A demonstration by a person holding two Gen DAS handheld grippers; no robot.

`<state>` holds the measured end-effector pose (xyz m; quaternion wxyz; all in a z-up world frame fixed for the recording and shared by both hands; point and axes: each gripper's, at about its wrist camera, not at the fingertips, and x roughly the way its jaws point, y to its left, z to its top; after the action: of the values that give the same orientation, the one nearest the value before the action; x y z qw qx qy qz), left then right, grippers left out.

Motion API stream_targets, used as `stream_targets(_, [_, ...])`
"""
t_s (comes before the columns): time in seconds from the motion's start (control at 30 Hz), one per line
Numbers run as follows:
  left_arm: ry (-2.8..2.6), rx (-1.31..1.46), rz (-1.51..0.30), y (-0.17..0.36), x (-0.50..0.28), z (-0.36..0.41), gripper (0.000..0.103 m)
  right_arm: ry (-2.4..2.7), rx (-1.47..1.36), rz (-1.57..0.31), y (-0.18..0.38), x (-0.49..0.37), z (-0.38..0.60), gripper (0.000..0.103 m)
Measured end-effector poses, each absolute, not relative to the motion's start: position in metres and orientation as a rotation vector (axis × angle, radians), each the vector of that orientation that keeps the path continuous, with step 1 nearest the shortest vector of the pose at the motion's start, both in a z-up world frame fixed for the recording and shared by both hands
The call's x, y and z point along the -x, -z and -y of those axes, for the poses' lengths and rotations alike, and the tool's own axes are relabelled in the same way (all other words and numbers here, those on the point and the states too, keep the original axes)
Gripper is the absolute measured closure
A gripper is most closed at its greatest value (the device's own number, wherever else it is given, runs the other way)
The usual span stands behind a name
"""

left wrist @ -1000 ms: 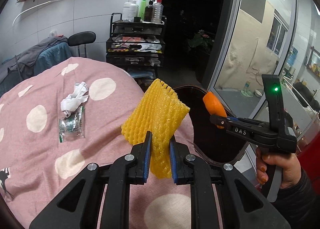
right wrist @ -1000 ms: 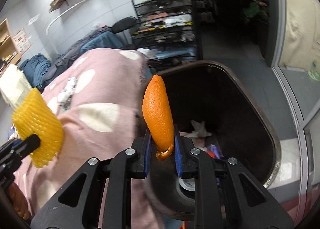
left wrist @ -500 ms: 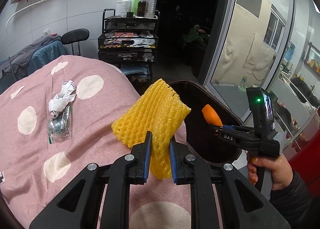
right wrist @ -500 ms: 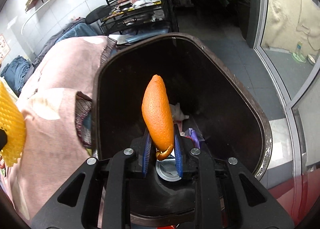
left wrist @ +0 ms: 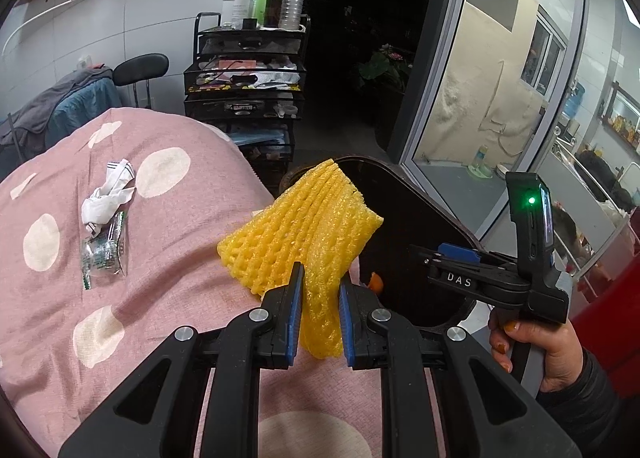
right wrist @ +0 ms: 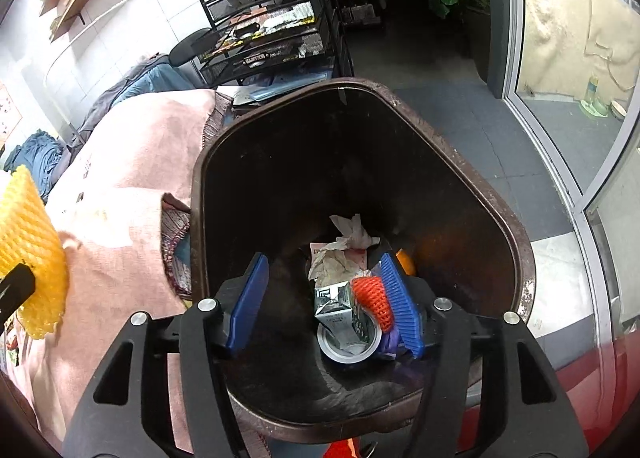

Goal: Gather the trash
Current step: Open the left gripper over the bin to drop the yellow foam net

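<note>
Foam netting, light and squashy, sat pinched at its lower edge in my left fingers, while my right fingers hung spread over the bin at three o'clock.

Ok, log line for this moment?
left hand-held gripper: shut on foam net | right hand-held gripper: open over bin | orange peel: in bin

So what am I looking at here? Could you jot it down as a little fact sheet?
left gripper: shut on yellow foam net
right gripper: open, empty, above the bin
bin: dark brown, beside the bed, holds paper, a carton, orange peel
bed cover: pink with pale dots
still on the cover: crumpled white paper, clear wrapper
</note>
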<state>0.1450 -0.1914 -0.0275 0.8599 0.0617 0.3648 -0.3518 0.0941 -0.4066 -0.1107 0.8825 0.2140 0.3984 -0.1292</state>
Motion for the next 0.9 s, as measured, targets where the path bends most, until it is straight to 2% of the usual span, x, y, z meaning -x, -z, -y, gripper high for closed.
stream_targets(0.47, [0.817, -0.166, -0.765, 0.022, -0.147, 0.237, 0.086, 0.324, -0.46, -0.73, 0.09, -0.071, 0.416, 0.042])
stream_targets(0.9, [0.89, -0.223, -0.805, 0.032, -0.15, 0.297, 0.086, 0.394, -0.478, -0.717, 0.088, -0.053, 0.438, 0.042])
